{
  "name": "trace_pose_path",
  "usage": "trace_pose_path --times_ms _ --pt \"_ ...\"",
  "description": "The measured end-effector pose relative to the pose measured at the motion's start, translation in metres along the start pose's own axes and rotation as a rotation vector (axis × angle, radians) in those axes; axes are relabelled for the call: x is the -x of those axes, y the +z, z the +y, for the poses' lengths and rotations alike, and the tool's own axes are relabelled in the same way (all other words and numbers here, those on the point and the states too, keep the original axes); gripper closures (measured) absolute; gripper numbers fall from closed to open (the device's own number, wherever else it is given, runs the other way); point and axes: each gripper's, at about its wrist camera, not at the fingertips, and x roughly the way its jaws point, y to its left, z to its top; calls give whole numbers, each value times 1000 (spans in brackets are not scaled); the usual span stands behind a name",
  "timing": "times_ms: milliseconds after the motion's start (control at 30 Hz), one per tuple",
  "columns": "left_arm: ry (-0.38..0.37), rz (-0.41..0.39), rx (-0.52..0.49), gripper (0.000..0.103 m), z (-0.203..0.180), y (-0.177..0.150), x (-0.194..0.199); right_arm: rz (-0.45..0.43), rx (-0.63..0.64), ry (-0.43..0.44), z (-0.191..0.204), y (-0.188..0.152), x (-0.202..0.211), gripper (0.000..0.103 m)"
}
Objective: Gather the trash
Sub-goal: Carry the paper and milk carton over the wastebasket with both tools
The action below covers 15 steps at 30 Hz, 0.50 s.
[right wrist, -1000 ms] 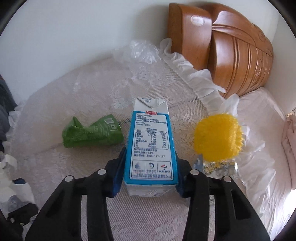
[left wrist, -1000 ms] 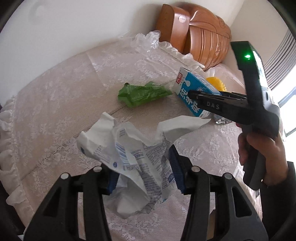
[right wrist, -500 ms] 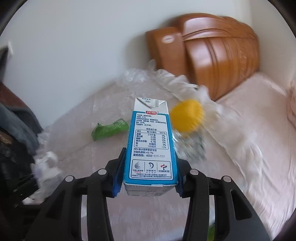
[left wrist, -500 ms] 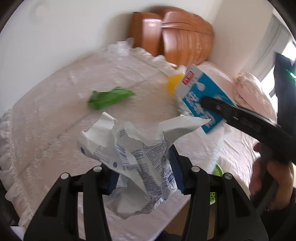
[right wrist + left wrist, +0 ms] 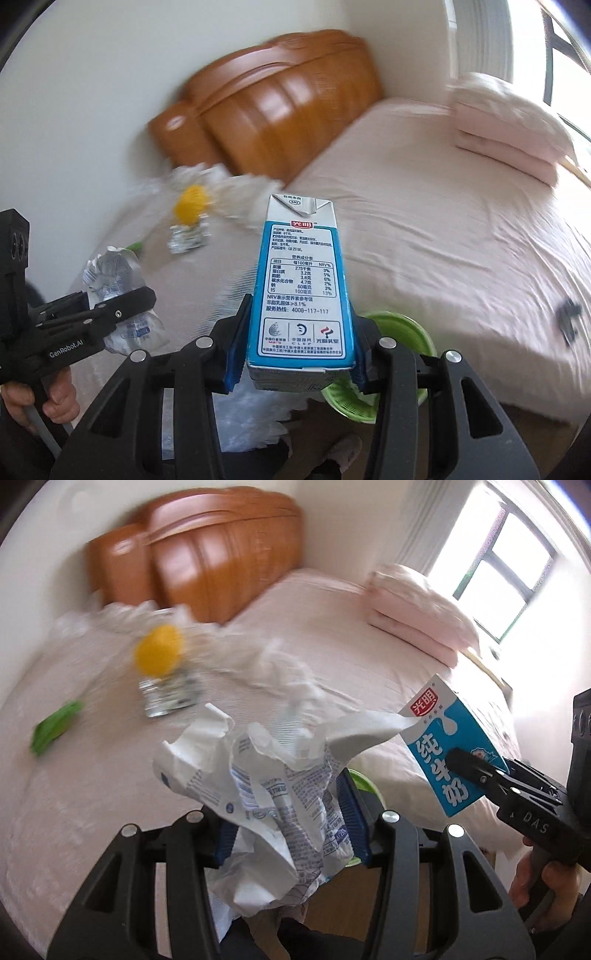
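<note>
My left gripper (image 5: 291, 823) is shut on a crumpled white printed wrapper (image 5: 273, 794) and holds it in the air off the lace-covered table's edge. My right gripper (image 5: 295, 354) is shut on a blue and white milk carton (image 5: 299, 291), held upright above a green basket (image 5: 399, 332) on the floor. The carton also shows in the left wrist view (image 5: 448, 749). The wrapper also shows in the right wrist view (image 5: 114, 280). A green wrapper (image 5: 55, 727), a yellow ball-like object (image 5: 159, 655) and a silver foil packet (image 5: 168, 698) lie on the table.
A bed with a pink sheet (image 5: 443, 229) and a folded pink quilt (image 5: 506, 129) lies to the right. An orange wooden headboard (image 5: 273, 107) stands against the wall. The green basket's rim shows behind the wrapper in the left wrist view (image 5: 364, 781).
Both grippers have swung right, away from the table toward the bed, each carrying its item. The green basket has come into view below the carton.
</note>
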Motion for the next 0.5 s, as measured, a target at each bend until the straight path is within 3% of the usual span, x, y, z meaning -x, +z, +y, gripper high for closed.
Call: trace_pose_path --times_ms 267,400,500 --pt "-87 87 -162 55 -79 3 -52 -26 -137 -102 -72 -22 29 58" --pt "-147 188 -197 55 -109 -9 -103 8 -199 -133 -104 -37 29 58" --pt "-149 274 -217 53 -124 -20 -145 38 -230 -145 -122 -43 25 58"
